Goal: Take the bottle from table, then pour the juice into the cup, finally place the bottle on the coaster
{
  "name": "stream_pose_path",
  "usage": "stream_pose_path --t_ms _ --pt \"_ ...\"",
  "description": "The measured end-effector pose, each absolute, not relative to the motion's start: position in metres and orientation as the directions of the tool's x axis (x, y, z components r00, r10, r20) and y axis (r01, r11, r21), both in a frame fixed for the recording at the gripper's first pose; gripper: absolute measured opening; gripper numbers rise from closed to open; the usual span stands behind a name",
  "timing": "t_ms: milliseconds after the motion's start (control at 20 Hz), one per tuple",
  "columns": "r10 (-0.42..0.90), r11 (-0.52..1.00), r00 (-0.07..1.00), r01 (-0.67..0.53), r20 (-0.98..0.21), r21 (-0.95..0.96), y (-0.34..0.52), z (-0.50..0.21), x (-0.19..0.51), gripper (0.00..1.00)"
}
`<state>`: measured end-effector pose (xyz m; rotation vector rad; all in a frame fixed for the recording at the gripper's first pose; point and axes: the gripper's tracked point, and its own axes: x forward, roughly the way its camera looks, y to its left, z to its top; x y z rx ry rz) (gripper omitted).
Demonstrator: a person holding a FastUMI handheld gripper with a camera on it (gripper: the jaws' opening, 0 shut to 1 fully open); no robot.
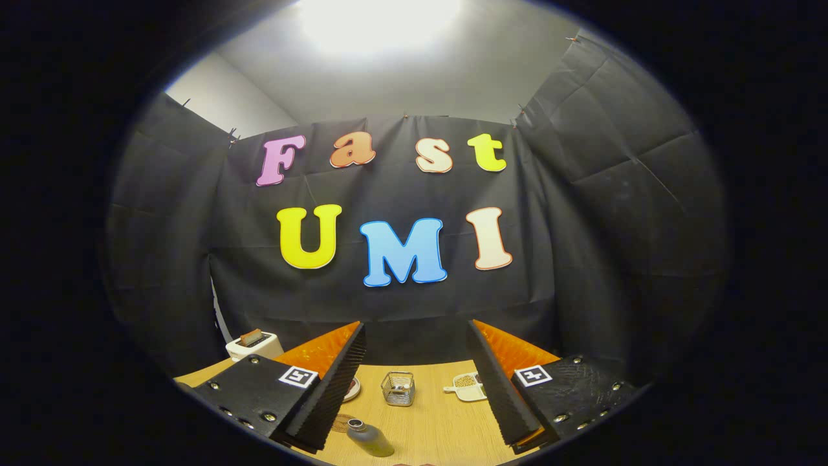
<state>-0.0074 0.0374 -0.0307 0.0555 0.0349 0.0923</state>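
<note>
The fingers (414,382) are spread wide apart, holding nothing. The bottle (369,437) stands on the wooden worktop (440,421) near and between them, a round coaster (341,422) just to its left.

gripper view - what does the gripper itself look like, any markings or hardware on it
The gripper has two wedge-shaped fingers with ribbed inner faces, standing open. Each sits on a dark plate with metal screws and a square black-and-white tag.
</note>
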Motion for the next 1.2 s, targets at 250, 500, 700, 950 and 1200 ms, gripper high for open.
stream_pose_path --t_ms 250,500,700,950,1200 --pt "0.162 0.986 0.987 -0.161 -0.019 0.053 0.067 -0.063 -0.015 0.95" --pt "0.171 0.985 0.985 -0.171 -0.032 0.014 0.086 -0.111 -0.022 0.95" --pt "0.173 0.985 0.983 -0.173 -0.057 0.012 0.100 -0.156 -0.024 0.95" --pt "0.192 0.981 0.973 -0.193 -0.130 0.002 0.121 -0.227 -0.022 0.95" --pt "0.182 0.982 0.971 -0.188 -0.152 -0.025 0.132 -0.273 -0.015 0.95"
